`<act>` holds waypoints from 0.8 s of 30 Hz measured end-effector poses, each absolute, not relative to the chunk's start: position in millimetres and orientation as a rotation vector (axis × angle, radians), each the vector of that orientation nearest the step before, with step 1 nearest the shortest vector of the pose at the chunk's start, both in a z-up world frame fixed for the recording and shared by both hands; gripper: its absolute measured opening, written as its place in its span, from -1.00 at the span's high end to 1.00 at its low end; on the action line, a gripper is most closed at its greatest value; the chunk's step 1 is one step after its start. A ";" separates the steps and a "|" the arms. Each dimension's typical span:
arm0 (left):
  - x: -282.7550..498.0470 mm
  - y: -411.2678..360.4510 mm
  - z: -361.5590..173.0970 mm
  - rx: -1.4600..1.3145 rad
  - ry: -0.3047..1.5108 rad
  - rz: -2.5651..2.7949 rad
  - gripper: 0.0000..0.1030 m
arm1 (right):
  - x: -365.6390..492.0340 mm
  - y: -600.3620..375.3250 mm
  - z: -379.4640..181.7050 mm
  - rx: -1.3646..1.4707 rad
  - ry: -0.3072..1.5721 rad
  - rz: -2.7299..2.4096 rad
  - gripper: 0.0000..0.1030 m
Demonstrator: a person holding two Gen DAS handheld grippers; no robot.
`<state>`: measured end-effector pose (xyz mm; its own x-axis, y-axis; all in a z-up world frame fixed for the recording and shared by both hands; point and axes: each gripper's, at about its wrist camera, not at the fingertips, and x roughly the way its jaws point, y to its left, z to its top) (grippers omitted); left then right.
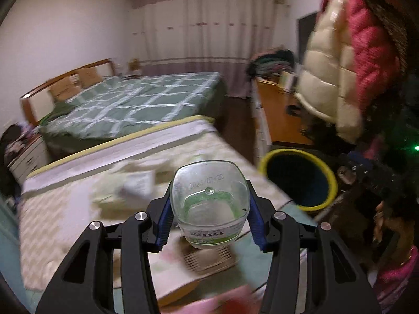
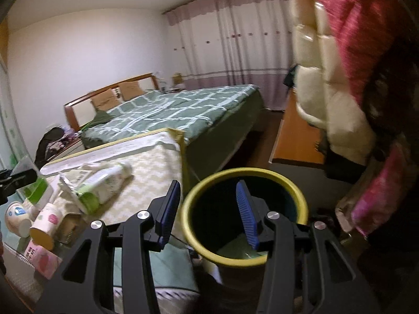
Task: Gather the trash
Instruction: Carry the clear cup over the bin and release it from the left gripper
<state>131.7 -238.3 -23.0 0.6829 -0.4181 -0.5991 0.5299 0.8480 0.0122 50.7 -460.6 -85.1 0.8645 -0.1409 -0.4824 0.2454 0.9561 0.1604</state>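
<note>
Currently, the left gripper is clamped on a clear plastic bottle with a green-and-white label, its base facing the camera, held above the table covered by a cream zigzag-patterned cloth. The dark round bin with a yellow rim stands just beside the table. The right gripper hangs over the bin's rim, jaws apart, nothing between them.

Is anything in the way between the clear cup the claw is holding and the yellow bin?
Nothing visible is. The left gripper holds the clear cup above the table, and the yellow-rimmed bin stands open to its right, with only air between.
</note>
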 end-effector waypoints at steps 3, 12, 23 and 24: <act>137.9 -285.0 -25.2 0.220 0.644 -0.609 0.04 | 40.1 -478.8 -87.7 0.238 0.488 -0.245 0.17; 164.0 -412.5 -69.9 0.291 0.763 -0.710 0.04 | 18.8 -516.4 -96.1 0.269 0.478 -0.294 0.17; 184.4 -487.2 -124.1 0.322 0.898 -0.708 0.04 | 10.2 -540.6 -118.7 0.305 0.512 -0.321 0.17; 185.5 -488.9 -126.8 0.327 0.905 -0.705 0.04 | 9.9 -540.9 -119.9 0.305 0.515 -0.323 0.16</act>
<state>185.5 -488.9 -126.8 0.4166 -0.4179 -0.8074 0.6805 0.7322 -0.0279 9.9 -540.9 -119.9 0.8224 -0.2233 -0.5233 0.3744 0.9049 0.2023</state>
